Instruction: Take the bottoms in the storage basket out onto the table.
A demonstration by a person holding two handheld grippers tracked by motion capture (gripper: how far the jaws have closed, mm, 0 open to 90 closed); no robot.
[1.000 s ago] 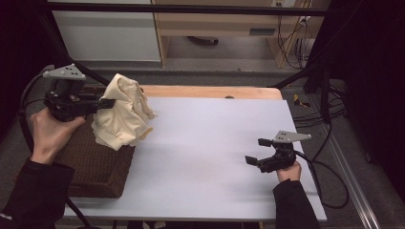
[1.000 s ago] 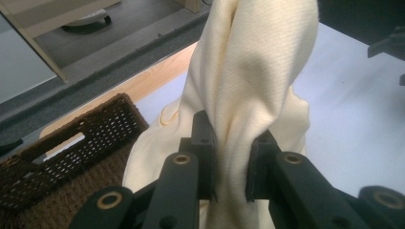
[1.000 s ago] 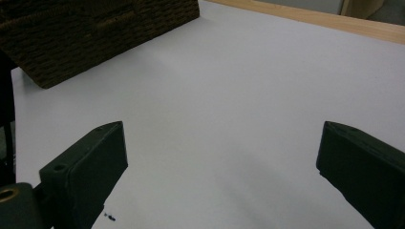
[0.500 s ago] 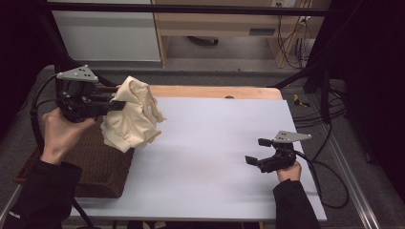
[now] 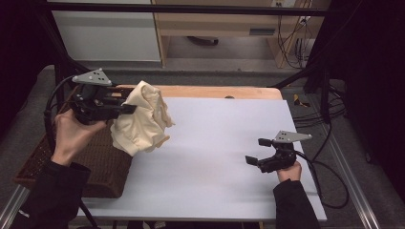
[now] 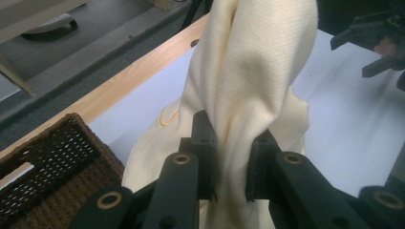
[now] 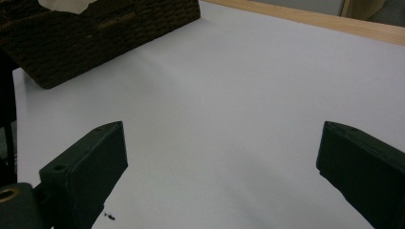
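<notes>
A cream cloth (image 5: pixel 141 121) hangs bunched in the air over the table's left side, its lower part above the white tabletop (image 5: pixel 224 157). My left gripper (image 5: pixel 125 108) is shut on a fold of it. In the left gripper view the cloth (image 6: pixel 248 86) rises between the two black jaws, which pinch it at my left gripper (image 6: pixel 230 162). My right gripper (image 5: pixel 254 151) rests low at the table's right side, held by a hand, jaws open. The right gripper view shows my right gripper (image 7: pixel 222 162) wide apart over bare white surface with nothing between the jaws.
A dark brown wicker basket (image 5: pixel 102 167) sits at the table's left edge, also seen as the wicker basket (image 6: pixel 52 167) and the wicker basket (image 7: pixel 100 33). A wooden strip (image 5: pixel 219 91) runs along the far edge. Cables (image 5: pixel 329 176) trail off the right side.
My left gripper has carried the cream cloth rightward from above the basket toward the white tabletop. The right gripper has stayed where it was.
</notes>
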